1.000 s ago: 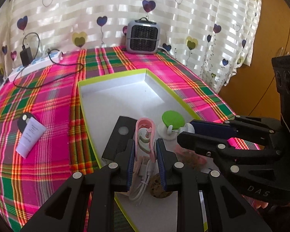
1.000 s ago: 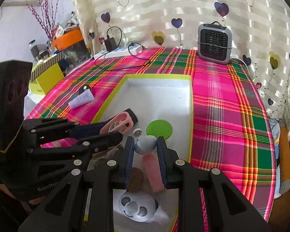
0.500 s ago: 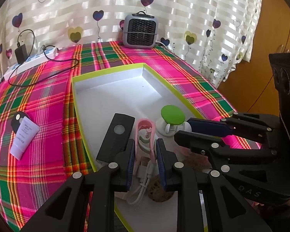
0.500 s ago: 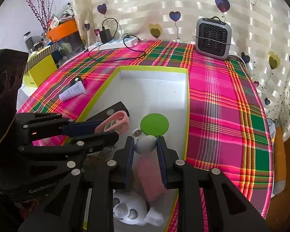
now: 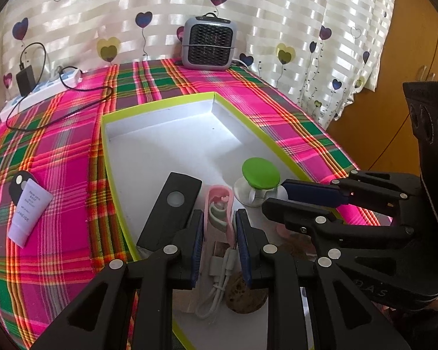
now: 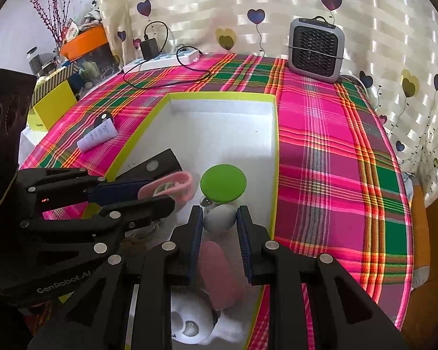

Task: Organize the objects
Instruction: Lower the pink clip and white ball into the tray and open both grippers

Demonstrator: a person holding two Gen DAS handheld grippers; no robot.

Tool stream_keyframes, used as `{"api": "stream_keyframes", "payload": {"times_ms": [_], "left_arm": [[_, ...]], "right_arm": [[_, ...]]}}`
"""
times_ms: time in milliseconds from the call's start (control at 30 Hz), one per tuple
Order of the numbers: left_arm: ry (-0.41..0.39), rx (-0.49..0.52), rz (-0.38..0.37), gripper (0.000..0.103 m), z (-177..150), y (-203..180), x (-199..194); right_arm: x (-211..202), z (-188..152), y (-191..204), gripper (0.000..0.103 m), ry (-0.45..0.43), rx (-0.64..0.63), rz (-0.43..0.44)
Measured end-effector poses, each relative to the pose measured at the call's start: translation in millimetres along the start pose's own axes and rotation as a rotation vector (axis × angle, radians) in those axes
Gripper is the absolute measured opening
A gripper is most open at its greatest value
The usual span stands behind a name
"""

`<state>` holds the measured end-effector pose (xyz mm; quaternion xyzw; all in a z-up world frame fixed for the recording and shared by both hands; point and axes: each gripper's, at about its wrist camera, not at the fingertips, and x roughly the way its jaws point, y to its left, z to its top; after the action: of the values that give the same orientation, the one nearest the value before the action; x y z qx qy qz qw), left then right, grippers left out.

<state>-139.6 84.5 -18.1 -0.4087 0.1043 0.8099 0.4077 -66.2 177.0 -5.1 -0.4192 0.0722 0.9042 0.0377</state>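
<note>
The left gripper (image 5: pixel 219 227) has its jaws drawn in on the pink case (image 5: pixel 220 210), which stands on edge between the pads above the floor of the white tray (image 5: pixel 160 110). The right gripper (image 6: pixel 219 227) has its jaws drawn in on the grey-white base of the green-capped item (image 6: pixel 222 184), just ahead of its fingertips and near the tray wall on its right. Both held items appear light and rigid; smooth plastic is likely to slip, so the pink case is best gripped across its flat sides at mid-length, and the green-capped item by its rounded base, not by the wide cap. A black flat case (image 5: pixel 170 207) lies in the tray immediately left of the left gripper, touching or nearly touching the pink case; which cannot be determined. A coiled white cable (image 5: pixel 219 280) and a brown round object (image 5: pixel 245 294) lie beneath the left jaws, and a pink object (image 6: pixel 216 271) and a white panda-faced item (image 6: pixel 189 323) beneath the right jaws. The two grippers work close together, so collision is a risk. A lilac tube (image 5: pixel 29 210) lies on the plaid cloth (image 5: pixel 58 160) well to the left, outside the tray; a grey heater (image 5: pixel 208 43) stands far ahead.
</note>
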Motion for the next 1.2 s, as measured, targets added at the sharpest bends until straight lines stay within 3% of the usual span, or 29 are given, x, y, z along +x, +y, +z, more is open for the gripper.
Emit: {"api": "stream_keyframes", "payload": {"times_ms": [900,1200], "left_arm": [[-0.027,-0.035,-0.084,0.025,1,1,-13],[-0.052,-0.029,-0.074,0.025,0,0,-20]], "right_arm": [[-22,4,4,0.025,-0.068,0.005,-0.035],[-27,4,8,0.025,-0.074,0.011,-0.045]]}}
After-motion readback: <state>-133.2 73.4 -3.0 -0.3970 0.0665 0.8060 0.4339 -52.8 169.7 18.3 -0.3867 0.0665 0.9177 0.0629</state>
